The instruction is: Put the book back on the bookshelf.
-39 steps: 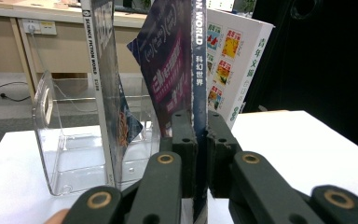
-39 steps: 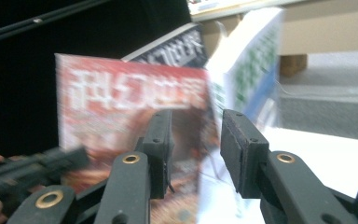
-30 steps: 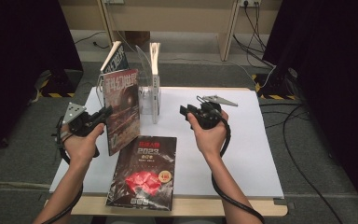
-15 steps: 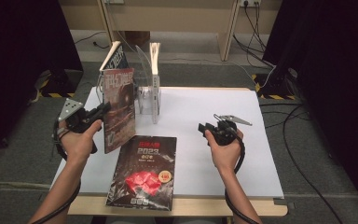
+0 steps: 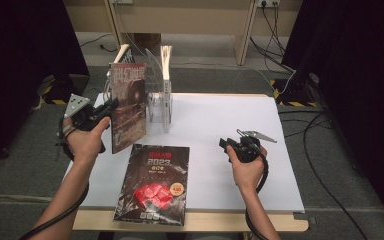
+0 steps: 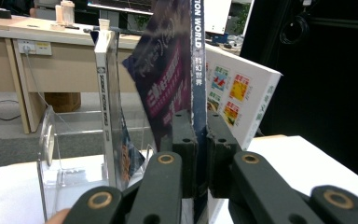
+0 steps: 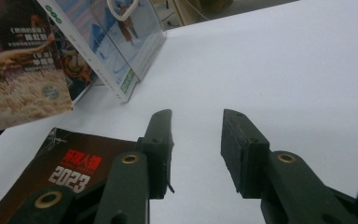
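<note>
My left gripper [image 5: 111, 106] is shut on the spine edge of a dark magazine [image 5: 128, 105], held upright just left of a clear acrylic book stand [image 5: 155, 102]. In the left gripper view the jaws pinch that magazine's spine [image 6: 198, 70], with a white-spined magazine [image 6: 108, 98] standing in the stand to its left. My right gripper [image 5: 226, 146] hovers low over the white table at the right, open and holding nothing [image 7: 196, 140]. A second dark magazine marked 2023 [image 5: 155, 182] lies flat at the table's front edge.
The white table top [image 5: 220, 115] spans the middle. Another book [image 5: 121, 54] leans at the stand's far left side. Cables [image 5: 325, 125] lie on the grey floor to the right; a wooden desk leg [image 5: 242, 30] stands behind the table.
My right gripper has let go near the stand and moved back right and toward the front. My left gripper has lifted the held magazine more upright, nearer the stand.
</note>
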